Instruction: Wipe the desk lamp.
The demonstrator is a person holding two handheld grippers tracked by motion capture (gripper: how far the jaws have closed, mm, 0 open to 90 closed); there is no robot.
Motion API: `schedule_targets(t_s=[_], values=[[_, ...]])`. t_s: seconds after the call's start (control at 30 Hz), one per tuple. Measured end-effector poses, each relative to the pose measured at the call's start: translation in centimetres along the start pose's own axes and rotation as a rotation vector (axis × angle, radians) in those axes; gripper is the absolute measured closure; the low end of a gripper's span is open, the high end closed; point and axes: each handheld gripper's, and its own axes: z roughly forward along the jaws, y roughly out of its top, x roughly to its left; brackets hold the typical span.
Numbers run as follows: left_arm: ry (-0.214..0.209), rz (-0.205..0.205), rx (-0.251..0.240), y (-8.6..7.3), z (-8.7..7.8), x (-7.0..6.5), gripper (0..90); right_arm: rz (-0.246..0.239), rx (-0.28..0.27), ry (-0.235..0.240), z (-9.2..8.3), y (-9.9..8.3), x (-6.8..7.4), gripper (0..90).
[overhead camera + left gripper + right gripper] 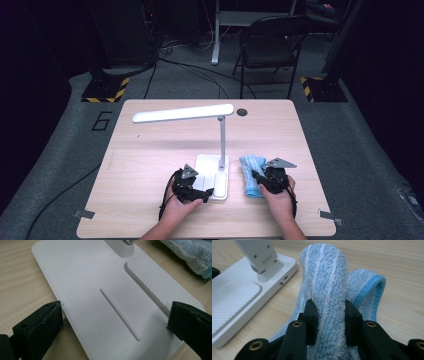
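- Near the front edge of the worktop (150,150), two hands each hold a black tool.
- The right tool (329,315) is clamped on a blue cloth (327,277). Both jaws press into a raised fold of it.
- The cloth lies on the wood just beside the lamp base (242,297), on its right in the high view. One end sticks up, and the rest trails on the worktop.
- The left tool (112,317) has its jaws wide apart, one at each long side of the white base (100,285). The jaws are right at the edges, but I cannot tell if they squeeze it.
- The lamp's thin post (221,142) stands up from the back of the base, between the two tools.
- The long white lamp head (182,113) reaches out to the left, high over the wood.
- Lots of bare wood lies open on the left and at the back.
- A small dark round hole (242,112) sits near the far edge.
- Behind the worktop, a black chair (270,45) stands on the grey floor.
- Cables (60,200) trail across the floor.
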Motion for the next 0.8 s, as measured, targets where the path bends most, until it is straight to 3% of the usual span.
schedule_targets(t_s=[0.23,0.3,0.47,0.53,0.67,0.8], values=[[0.001,0.001,0.0,0.0,0.0,0.0,0.0,-0.015,0.014,0.061,2.0,1.0,2.1,68.2],[-0.001,-0.008,-0.001,0.0,0.0,-0.1,0.0,0.01,0.012,0.087,2.5,1.2,2.7,68.0],[-0.001,-0.007,-0.001,0.0,0.0,0.0,0.0,0.004,0.042,0.079,3.6,1.2,3.5,67.6],[0.0,-0.008,-0.001,0.0,0.0,-0.1,0.0,0.017,0.047,0.081,3.7,1.0,3.7,67.7],[0.007,-0.01,0.004,0.0,0.0,-0.1,0.0,-0.01,0.048,0.064,3.5,0.6,4.4,68.0],[0.014,-0.02,-0.005,0.0,0.1,-0.2,0.0,-0.004,0.048,0.048,3.1,0.1,5.3,68.4]])
